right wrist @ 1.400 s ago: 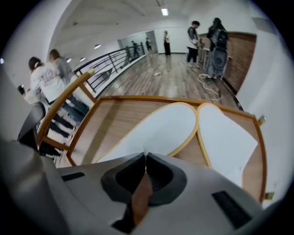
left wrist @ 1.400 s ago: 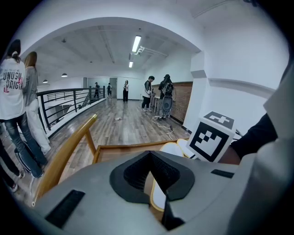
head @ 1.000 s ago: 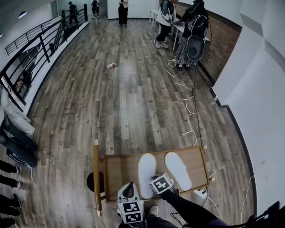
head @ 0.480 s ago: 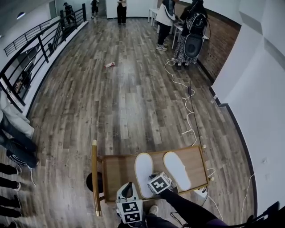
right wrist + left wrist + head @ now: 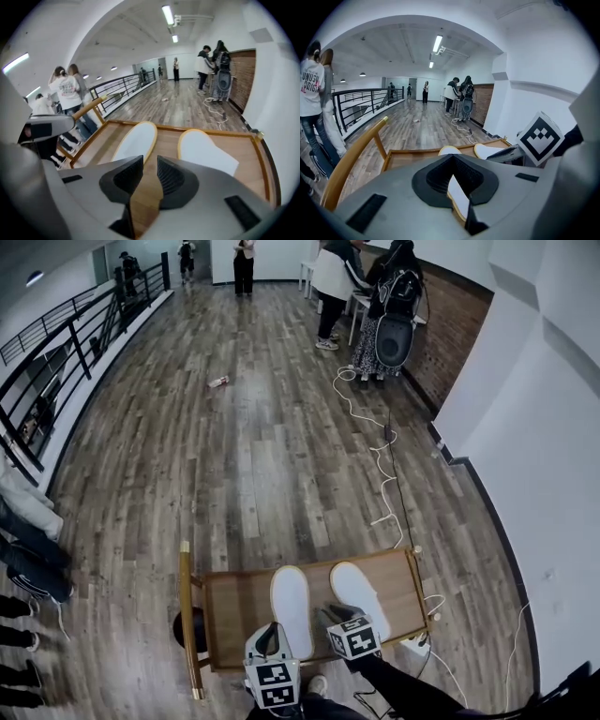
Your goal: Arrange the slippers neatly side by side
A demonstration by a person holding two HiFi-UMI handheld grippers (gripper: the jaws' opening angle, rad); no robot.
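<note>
Pinched the heel edge of the left white, tan-rimmed flat slipper [image 5: 291,601] in the left gripper [image 5: 451,161], presumably to trim its angle against the matching right slipper [image 5: 354,589] just beside it on the rimmed brown wooden worktop [image 5: 239,606]. Held the right gripper [image 5: 149,161] narrowly parted and empty over bare wood, both heels just ahead, probably poised to steady the pair.
</note>
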